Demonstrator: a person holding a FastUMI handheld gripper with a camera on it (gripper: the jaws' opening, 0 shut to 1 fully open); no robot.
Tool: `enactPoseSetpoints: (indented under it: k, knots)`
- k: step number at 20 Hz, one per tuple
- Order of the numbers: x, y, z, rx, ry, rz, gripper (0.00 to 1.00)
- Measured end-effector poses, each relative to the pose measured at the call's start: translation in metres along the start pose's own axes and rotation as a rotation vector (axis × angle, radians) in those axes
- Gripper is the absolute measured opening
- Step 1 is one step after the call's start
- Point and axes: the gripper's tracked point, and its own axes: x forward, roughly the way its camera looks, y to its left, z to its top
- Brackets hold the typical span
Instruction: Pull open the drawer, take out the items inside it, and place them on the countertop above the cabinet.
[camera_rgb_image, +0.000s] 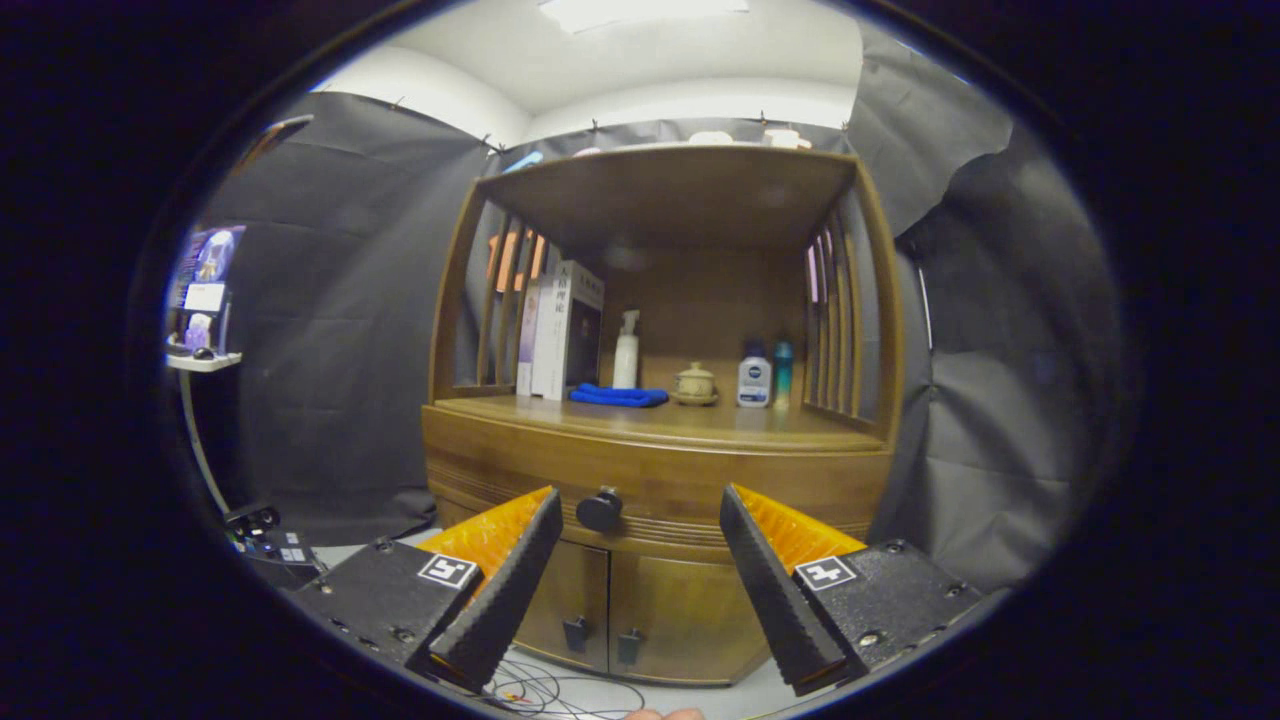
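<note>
A wooden cabinet stands ahead of me, its drawer (660, 490) shut, with a dark round knob (600, 511) on the drawer front. The knob sits beyond my fingers, nearer the left one. My gripper (640, 510) is open, nothing between its fingers, and still some way short of the cabinet. Above the drawer lies the countertop (700, 425). On it stand books (560, 330), a white spray bottle (626, 350), a blue coiled item (618, 396), a small lidded pot (694, 384) and two small bottles (765, 375). What is inside the drawer is hidden.
Two lower cabinet doors (640, 610) with small dark handles sit under the drawer. Slatted side panels and a top shelf enclose the countertop. A stand with a device (205, 310) is at the left, gear (265, 540) and cables (560, 690) lie on the floor.
</note>
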Motion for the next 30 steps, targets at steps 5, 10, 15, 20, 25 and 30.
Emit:
enactPoseSetpoints:
  k: [5, 10, 15, 20, 25, 30]
  knots:
    - [0.063, 0.019, -0.03, -0.022, 0.07, -0.011, 1.0]
    - [0.098, 0.016, -0.055, -0.004, 0.136, -0.07, 1.0]
    - [0.111, 0.029, -0.068, -0.008, 0.195, -0.072, 0.99]
    - [0.118, 0.031, -0.073, -0.021, 0.228, -0.129, 0.8]
    - [0.118, 0.028, -0.071, 0.117, 0.249, -0.154, 0.48]
    - [0.117, 0.027, -0.071, 0.087, 0.247, -0.145, 0.39]
